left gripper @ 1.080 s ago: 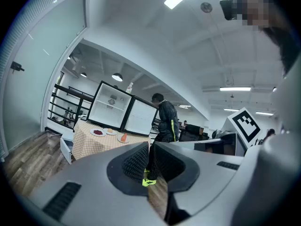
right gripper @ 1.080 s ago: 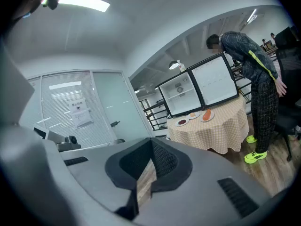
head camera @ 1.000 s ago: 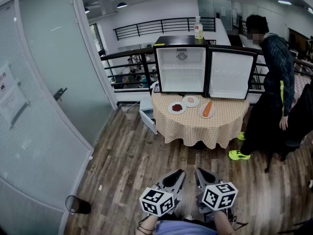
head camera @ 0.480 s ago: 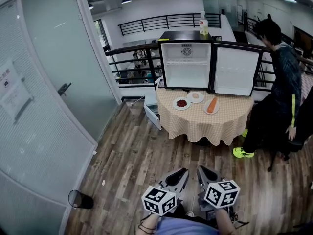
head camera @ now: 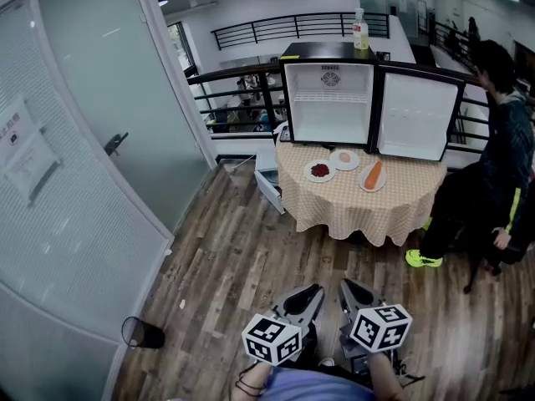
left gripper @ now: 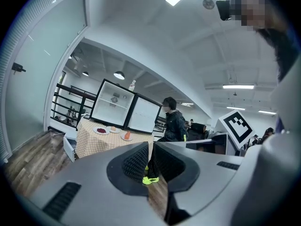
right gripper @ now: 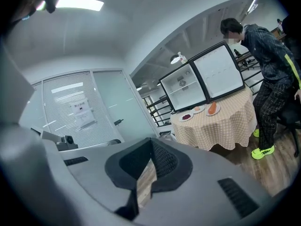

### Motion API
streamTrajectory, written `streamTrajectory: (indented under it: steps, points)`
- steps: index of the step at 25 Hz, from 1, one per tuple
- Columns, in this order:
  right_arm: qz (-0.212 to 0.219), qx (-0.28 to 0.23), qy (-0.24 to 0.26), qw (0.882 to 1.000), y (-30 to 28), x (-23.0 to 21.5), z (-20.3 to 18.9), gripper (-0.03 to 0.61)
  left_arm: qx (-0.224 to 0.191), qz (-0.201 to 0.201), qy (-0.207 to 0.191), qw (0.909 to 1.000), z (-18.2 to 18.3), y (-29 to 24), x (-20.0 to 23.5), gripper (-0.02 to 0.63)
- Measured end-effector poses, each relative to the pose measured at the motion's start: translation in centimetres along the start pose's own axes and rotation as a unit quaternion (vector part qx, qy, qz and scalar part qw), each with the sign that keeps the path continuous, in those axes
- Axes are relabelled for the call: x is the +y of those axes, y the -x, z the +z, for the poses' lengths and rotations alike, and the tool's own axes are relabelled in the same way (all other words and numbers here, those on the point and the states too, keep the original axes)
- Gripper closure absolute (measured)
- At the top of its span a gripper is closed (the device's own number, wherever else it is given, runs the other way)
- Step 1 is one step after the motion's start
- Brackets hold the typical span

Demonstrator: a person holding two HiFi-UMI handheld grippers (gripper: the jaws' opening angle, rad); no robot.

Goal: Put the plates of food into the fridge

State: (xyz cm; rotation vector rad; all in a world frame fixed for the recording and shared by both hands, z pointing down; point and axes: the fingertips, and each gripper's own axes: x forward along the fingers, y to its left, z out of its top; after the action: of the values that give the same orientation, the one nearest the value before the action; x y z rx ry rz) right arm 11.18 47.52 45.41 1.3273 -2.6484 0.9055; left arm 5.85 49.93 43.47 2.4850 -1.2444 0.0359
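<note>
Both tongs are pinched shut with nothing in them. The left tongs and the right tongs sit low and side by side, close to the holder's body, and point across the room.

The food is far ahead of them and a bit to the right, on the round table with the checked cloth. Three plates wait there: the plate of red food on the left, the plate with the pale round food behind it, and the plate with the carrot on the right. The carrot lies with its long way pointing toward the fridge, leaning a little. The fridge stands wide open just behind the plates, and it looks bare inside.

I think the right tongs are a bit nearer the carrot, and the left tongs nearer the red food.

The wood floor between is open. A glass wall runs along the left, a white box sits by the table's left side, and a person stands at its right.
</note>
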Motion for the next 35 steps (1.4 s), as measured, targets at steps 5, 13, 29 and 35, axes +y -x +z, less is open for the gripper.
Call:
streamTrajectory:
  steps: [5, 13, 29, 35]
  points:
    - [-0.013, 0.0, -0.004, 1.0, -2.4, -2.2, 1.4, 0.561, 0.003, -0.01, 0.004, 0.9999, 0.9, -3.3, 2.1, 0.578]
    - [-0.027, 0.012, -0.017, 0.999, -9.6, -5.0, 3.7, 0.561, 0.012, -0.02, 0.01, 0.9997, 2.9, -8.7, 8.8, 0.58]
    - [-0.063, 0.022, -0.036, 0.997, -27.1, -8.3, 10.4, 0.561, 0.004, 0.002, 0.036, 0.9993, 10.0, -16.1, 28.7, 0.578]
    - [-0.086, 0.034, -0.043, 0.995, -30.3, -9.9, 11.0, 0.561, 0.0, 0.009, 0.058, 0.9983, 11.3, -17.7, 33.6, 0.578]
